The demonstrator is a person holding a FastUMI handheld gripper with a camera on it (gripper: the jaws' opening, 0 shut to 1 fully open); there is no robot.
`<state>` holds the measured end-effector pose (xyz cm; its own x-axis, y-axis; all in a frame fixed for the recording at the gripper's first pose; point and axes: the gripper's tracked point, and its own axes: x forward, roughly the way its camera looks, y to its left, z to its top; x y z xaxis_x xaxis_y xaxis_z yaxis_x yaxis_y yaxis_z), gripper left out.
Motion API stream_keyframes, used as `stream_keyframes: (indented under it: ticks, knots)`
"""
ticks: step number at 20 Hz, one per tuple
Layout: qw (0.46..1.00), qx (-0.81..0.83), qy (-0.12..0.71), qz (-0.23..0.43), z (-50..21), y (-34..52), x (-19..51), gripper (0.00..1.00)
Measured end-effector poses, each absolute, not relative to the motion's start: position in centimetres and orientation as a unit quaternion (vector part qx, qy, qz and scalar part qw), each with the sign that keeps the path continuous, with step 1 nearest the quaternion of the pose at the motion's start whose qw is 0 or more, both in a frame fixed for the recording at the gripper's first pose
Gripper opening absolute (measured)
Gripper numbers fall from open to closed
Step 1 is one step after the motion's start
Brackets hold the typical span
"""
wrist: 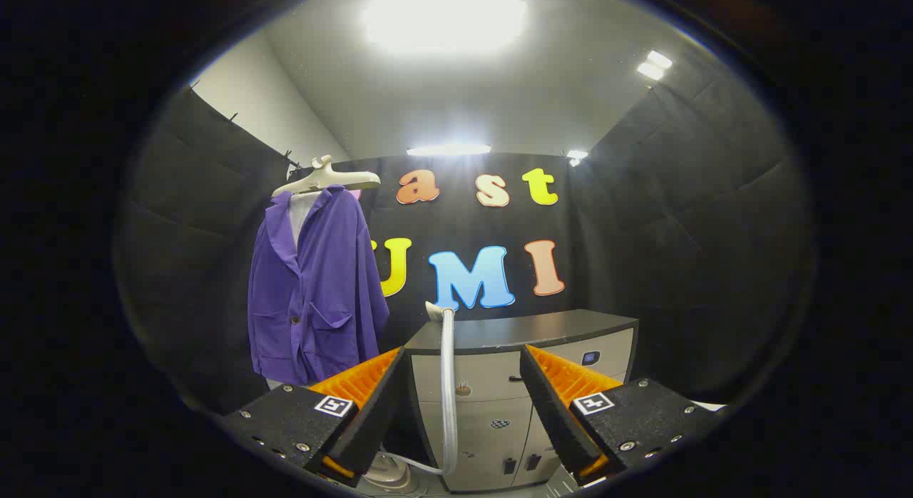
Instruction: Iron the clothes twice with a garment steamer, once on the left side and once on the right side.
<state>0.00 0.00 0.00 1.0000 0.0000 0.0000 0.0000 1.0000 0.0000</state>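
A purple jacket [314,287] hangs on a white hanger [329,178] to the left, beyond my fingers and well ahead of them. The garment steamer's head [436,311] rests at the near edge of a cabinet top, and its pale hose [448,384] runs straight down between my fingers to a white base [385,475] on the floor. My gripper [462,362] is open, with the hose and cabinet front showing in the wide gap. Neither finger touches anything.
A grey cabinet [542,327] with a dark top and pale drawer fronts stands straight ahead, just right of the jacket. Black cloth walls close the booth on the left, back and right. Bright ceiling lamps shine overhead.
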Motion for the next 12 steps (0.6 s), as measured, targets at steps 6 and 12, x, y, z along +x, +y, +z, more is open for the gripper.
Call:
stream_keyframes:
  ticks: [6,12]
  knots:
    - [1.000,0.003,0.008,-0.001,-0.15,0.62,-0.26,0.96]
    - [1.000,0.004,0.001,-0.009,0.32,1.07,-0.64,0.96]
